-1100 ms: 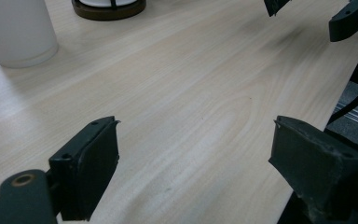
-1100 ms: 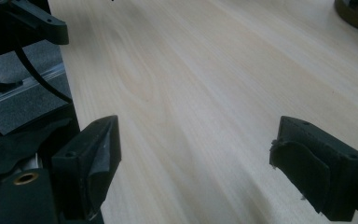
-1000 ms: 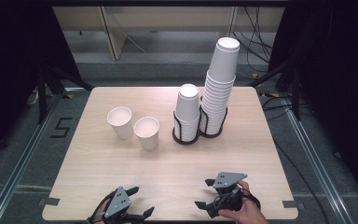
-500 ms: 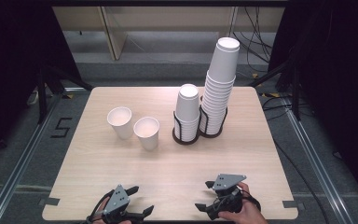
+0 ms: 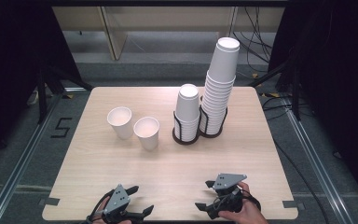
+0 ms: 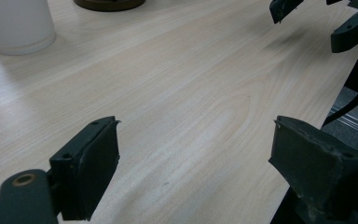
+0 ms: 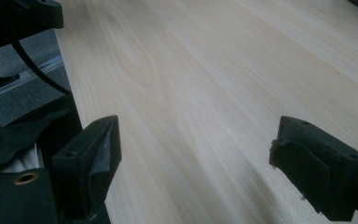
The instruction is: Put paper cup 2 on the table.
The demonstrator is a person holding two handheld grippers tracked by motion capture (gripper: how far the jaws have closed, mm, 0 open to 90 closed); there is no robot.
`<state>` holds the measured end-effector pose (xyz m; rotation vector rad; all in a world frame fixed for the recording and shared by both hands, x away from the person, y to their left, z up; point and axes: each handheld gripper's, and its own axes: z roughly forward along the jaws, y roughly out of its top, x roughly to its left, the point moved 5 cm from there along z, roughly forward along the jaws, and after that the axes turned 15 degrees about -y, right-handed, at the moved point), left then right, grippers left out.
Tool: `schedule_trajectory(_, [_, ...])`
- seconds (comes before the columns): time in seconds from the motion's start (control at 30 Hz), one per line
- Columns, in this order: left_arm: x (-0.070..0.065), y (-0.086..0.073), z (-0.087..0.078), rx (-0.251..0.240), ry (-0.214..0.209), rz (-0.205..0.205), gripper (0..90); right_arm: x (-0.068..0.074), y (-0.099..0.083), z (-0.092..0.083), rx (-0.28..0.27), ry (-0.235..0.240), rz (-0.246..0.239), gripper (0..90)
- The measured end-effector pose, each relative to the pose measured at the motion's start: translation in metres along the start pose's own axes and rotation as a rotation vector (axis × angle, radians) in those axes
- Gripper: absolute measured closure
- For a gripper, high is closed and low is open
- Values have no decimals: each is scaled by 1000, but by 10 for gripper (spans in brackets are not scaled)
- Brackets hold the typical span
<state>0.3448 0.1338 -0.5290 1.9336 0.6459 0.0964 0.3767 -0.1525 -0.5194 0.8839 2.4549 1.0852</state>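
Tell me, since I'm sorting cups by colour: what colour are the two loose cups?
White loose cups, clearest in the high view.

This looks like a lab or test room set up for recording. A pale wood-grain table (image 5: 168, 168) stands on grey carpet between metal floor rails (image 5: 23, 158), with black curtains (image 5: 18, 56) hanging at both sides. Loose black cables (image 5: 254, 32) trail over the floor behind it, near bare beige shelving (image 5: 168, 18).
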Motion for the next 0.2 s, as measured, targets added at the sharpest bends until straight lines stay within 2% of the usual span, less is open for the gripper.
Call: schedule_trajectory(0.2, [1, 0, 1, -5, -1, -5, 149, -1, 0, 0, 1, 0, 2, 159])
